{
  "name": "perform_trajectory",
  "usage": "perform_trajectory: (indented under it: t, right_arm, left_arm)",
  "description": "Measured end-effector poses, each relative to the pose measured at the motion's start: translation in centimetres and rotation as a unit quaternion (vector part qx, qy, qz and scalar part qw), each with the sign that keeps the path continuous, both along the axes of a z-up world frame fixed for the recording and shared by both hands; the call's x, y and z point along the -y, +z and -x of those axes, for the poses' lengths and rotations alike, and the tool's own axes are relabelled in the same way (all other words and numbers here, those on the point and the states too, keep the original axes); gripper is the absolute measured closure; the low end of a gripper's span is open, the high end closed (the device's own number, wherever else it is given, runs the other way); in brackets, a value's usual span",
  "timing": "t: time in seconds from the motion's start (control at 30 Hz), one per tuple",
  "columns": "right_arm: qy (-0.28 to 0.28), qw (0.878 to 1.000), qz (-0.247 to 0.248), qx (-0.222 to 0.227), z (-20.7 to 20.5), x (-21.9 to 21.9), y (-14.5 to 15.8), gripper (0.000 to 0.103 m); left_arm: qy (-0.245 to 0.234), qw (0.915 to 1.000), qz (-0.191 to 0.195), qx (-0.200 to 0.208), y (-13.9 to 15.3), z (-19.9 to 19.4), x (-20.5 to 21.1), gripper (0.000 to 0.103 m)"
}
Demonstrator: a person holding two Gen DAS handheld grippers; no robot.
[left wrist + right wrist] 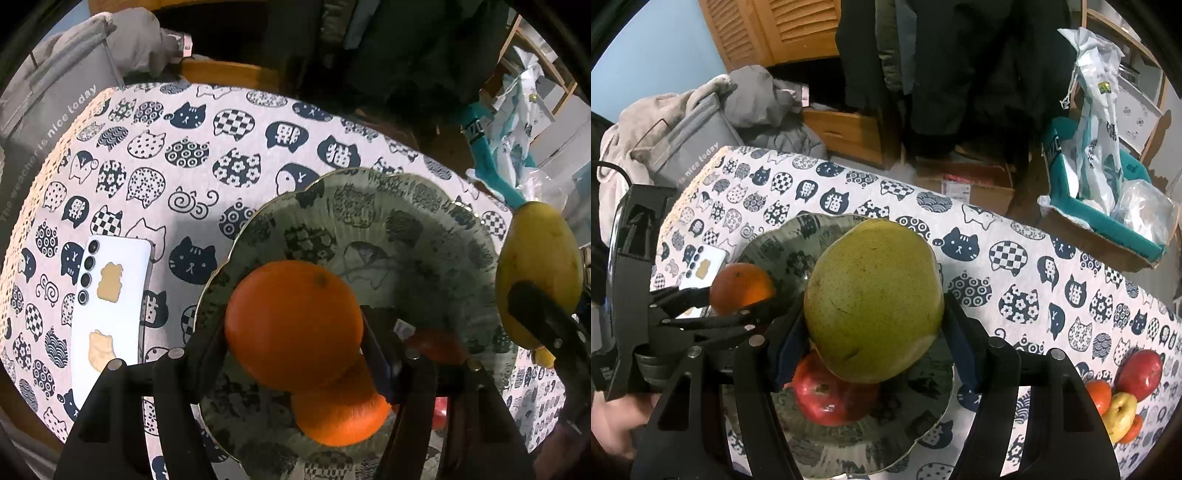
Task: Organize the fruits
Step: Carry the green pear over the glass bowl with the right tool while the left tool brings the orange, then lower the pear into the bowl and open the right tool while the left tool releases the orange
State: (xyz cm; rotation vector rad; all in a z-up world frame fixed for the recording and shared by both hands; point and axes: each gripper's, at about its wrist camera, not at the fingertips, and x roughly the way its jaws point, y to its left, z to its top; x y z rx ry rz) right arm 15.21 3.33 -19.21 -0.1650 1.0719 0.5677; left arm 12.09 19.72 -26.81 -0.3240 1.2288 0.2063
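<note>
My left gripper (pixel 293 328) is shut on an orange (pixel 293 323) and holds it above a clear scalloped glass plate (pixel 388 221). A second orange (pixel 340 410) and a red apple (pixel 437 345) lie on the plate beneath it. My right gripper (pixel 873 332) is shut on a large yellow-green pear (pixel 873 310) above the same plate (pixel 783 243), over a red apple (pixel 827 395). The pear also shows in the left wrist view (pixel 537 266). The left gripper and its orange (pixel 740 288) show at the left of the right wrist view.
A white phone (pixel 110 310) lies on the cat-print tablecloth (pixel 155 166) left of the plate. Several loose fruits, among them a red apple (pixel 1139 373) and a yellow apple (pixel 1121 415), sit at the table's right end. A teal box (pixel 1108 206) stands beyond the table.
</note>
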Motion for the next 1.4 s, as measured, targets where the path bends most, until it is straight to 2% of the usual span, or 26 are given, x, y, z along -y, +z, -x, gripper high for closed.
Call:
perform_trajectory:
  t: [0.2, 0.33, 0.47, 0.73, 0.97, 1.4]
  right_arm:
    - [-0.001, 1.0, 0.0, -0.009, -0.3, -0.1, -0.4, 0.035]
    - [-0.001, 1.0, 0.0, -0.014, -0.6, -0.3, -0.7, 0.035]
    - [-0.002, 1.0, -0.005, -0.027, -1.2, -0.5, -1.0, 0.035]
    - [0.016, 0.998, 0.019, -0.049, -1.8, -2.4, -2.9, 0.035]
    - [0.034, 0.996, 0.053, -0.058, -1.8, -4.3, -4.7, 0.035]
    - [0.057, 0.992, 0.09, -0.072, -1.9, -6.1, -6.4, 0.033]
  left_arm:
    - [-0.012, 0.9999, 0.0, -0.006, -0.4, -0.3, 0.7, 0.033]
    - [-0.011, 0.9997, -0.01, 0.017, 1.1, 0.0, 0.8, 0.021]
    - [0.003, 0.9993, -0.022, 0.029, 2.4, 0.8, 0.0, 0.021]
    - [0.048, 0.9964, -0.048, 0.051, 4.4, 2.8, -2.6, 0.021]
    - [0.077, 0.9957, -0.036, 0.038, 4.0, 4.0, -4.1, 0.021]
    - [0.08, 0.9947, -0.045, 0.046, 5.0, 4.5, -4.3, 0.021]
